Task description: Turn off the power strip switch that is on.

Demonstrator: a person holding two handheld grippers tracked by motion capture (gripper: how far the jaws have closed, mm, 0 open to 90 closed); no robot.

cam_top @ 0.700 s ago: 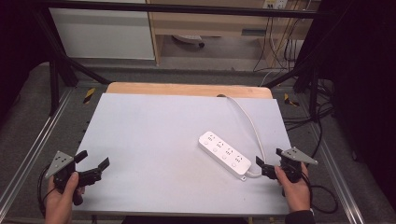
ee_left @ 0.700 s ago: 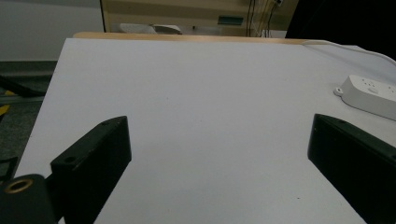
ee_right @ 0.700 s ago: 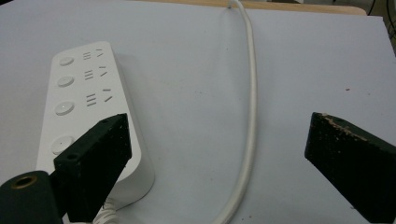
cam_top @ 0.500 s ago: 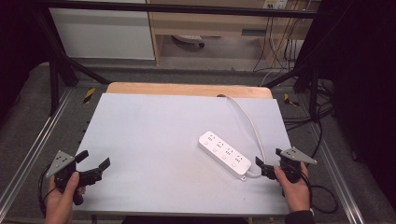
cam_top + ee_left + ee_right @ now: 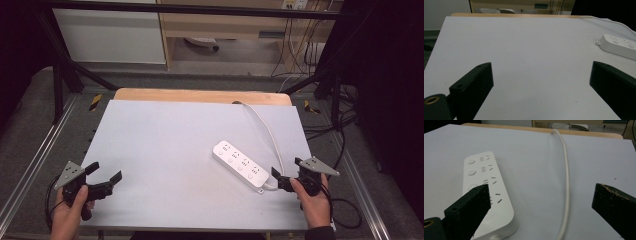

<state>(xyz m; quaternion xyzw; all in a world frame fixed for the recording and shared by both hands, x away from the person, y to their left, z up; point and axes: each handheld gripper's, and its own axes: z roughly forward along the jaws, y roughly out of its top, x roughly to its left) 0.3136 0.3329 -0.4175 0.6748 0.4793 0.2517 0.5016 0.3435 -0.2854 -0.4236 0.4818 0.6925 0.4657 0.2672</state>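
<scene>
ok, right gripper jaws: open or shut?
Open. In its own view the right gripper has its jaws standing wide apart, nothing pressed between them; the power strip and its cord lie on the table beyond.

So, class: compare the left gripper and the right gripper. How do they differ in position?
The left gripper sits over bare table, far from the power strip; the right gripper sits right at the strip's near end. The left gripper faces nothing; the right gripper faces the strip and its cable. Both are open and empty.
</scene>
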